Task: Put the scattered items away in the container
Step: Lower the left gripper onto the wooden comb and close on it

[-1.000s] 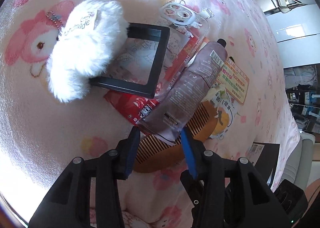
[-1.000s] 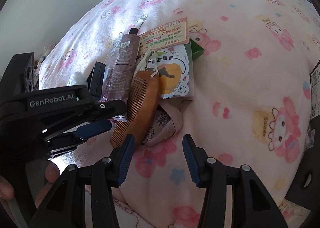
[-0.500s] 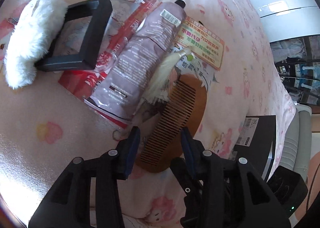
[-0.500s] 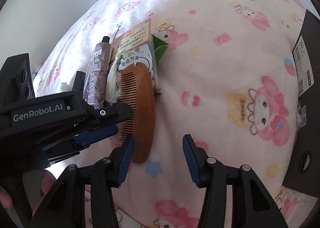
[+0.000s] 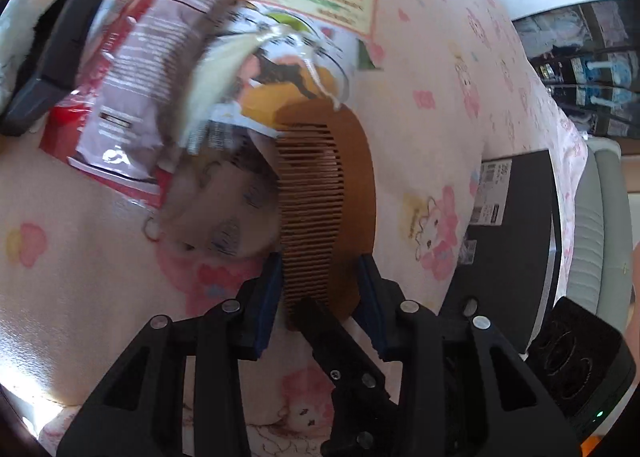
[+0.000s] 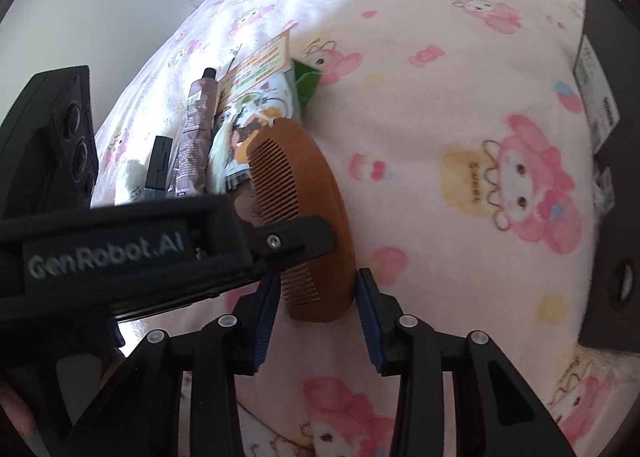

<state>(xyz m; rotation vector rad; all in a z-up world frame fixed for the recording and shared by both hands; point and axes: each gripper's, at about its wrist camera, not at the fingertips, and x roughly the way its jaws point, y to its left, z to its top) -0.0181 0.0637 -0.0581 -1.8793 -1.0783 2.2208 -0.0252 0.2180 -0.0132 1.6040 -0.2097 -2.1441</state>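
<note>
While the wooden comb [image 5: 332, 193] is lying flat on the pink cartoon-print blanket [image 5: 432, 69], its near end is sitting between the blue pads of both claws at once. In the left wrist view the left gripper [image 5: 320, 297] is straddling that end, its 2 pads touching or nearly touching the comb's teeth side and curved back; whether it is actually squeezing is hard to say, since the frame is blurred. In the right wrist view the right gripper [image 6: 318, 309] is standing wide, with the comb's rounded tip [image 6: 316, 297] lying in the gap and daylight showing on either side of it. The left tool's black body is crossing that view from 9 o'clock and overlapping the comb's middle.

At 12 o'clock from the comb, a printed snack packet [image 5: 296, 53] is lying under its far end, with a pale tassel [image 5: 224, 65] trailing across it. At 10 o'clock a mauve tube [image 5: 160, 41] is resting on a red packet [image 5: 76, 125], and further out a black frame [image 5: 52, 53] is lying beside a bit of white fluff. At 3 o'clock the dark container [image 5: 516, 241] is sitting on the blanket near the comb, not touching it, a white label on its wall.
</note>
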